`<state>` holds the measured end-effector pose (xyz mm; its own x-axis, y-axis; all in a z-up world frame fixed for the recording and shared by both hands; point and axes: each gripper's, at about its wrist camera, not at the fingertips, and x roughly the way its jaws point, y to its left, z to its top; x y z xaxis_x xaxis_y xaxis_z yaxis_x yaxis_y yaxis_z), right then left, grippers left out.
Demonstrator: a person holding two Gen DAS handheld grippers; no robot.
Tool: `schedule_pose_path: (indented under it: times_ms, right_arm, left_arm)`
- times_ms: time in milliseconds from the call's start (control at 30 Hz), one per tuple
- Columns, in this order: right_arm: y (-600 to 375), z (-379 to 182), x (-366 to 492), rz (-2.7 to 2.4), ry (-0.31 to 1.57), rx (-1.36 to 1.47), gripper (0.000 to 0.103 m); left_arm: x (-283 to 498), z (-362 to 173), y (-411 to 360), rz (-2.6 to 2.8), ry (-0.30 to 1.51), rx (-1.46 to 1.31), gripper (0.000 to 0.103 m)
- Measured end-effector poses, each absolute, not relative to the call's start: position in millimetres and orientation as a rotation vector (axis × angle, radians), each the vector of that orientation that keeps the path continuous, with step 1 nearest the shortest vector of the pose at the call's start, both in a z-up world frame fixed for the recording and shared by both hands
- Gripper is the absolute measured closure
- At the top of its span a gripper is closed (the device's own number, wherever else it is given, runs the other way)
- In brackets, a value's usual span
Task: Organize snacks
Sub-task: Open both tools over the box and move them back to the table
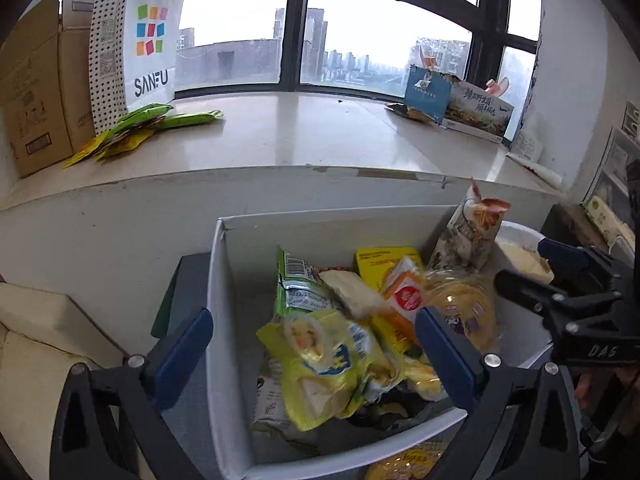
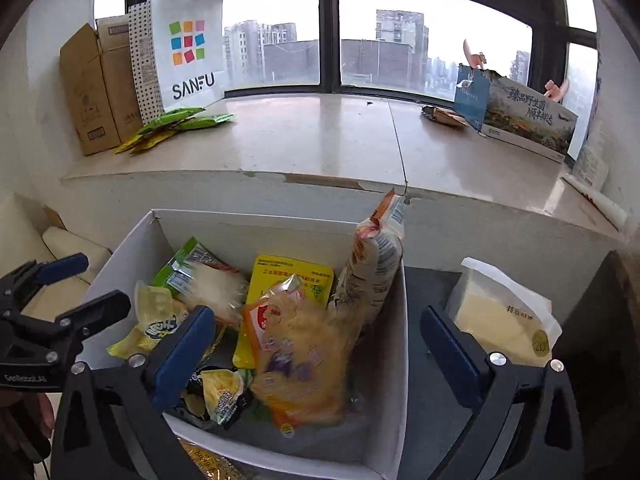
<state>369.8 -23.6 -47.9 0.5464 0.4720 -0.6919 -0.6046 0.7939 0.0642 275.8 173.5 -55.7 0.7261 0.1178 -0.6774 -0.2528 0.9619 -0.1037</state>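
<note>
Snacks [image 2: 296,332] in white box [image 1: 218,280]; both tongs [image 1: 314,354] [image 2: 318,350] agape above.

The left claw [image 1: 314,354] hangs with its blue-padded fingers [image 1: 184,356] spread wide over the open white cardboard box [image 1: 218,292]; nothing sits between them; inside the box lie a crumpled yellow plastic snack bag [image 1: 324,360], a green foil packet [image 1: 296,284], a flat yellow pouch [image 1: 380,262] and an orange-and-white wrapper [image 1: 404,296]; a tall printed noodle bag [image 1: 470,228] leans upright at the far right corner; the right claw [image 1: 556,276] reaches in from the right; on the far pale stone window ledge [image 1: 304,132] stands a white SANFU paper bag [image 1: 150,40], with flat green and yellow packets [image 1: 136,130] just beside it.
</note>
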Motion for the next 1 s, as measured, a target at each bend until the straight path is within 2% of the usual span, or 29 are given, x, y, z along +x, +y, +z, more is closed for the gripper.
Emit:
schedule_pose_path:
  times_ms: [167, 567, 833, 1000]
  right_arm:
    - [-30, -38, 349, 0.644, 0.679, -0.184, 0.0]
    - [-84, -12, 246, 0.742, 0.483, -0.203, 0.0]
    - [-140, -16, 185, 0.771, 0.482, -0.12, 0.0]
    - [-178, -27, 151, 0.742, 0.496, -0.054, 0.0]
  left_arm:
    - [255, -54, 168, 0.176, 0.716, -0.183, 0.0]
    - [146, -12, 119, -0.006, 0.544, -0.184, 0.0]
    - [70, -28, 79, -0.042, 0.519, -0.202, 0.0]
    - [39, -53, 62, -0.069, 0.579, -0.234, 0.0]
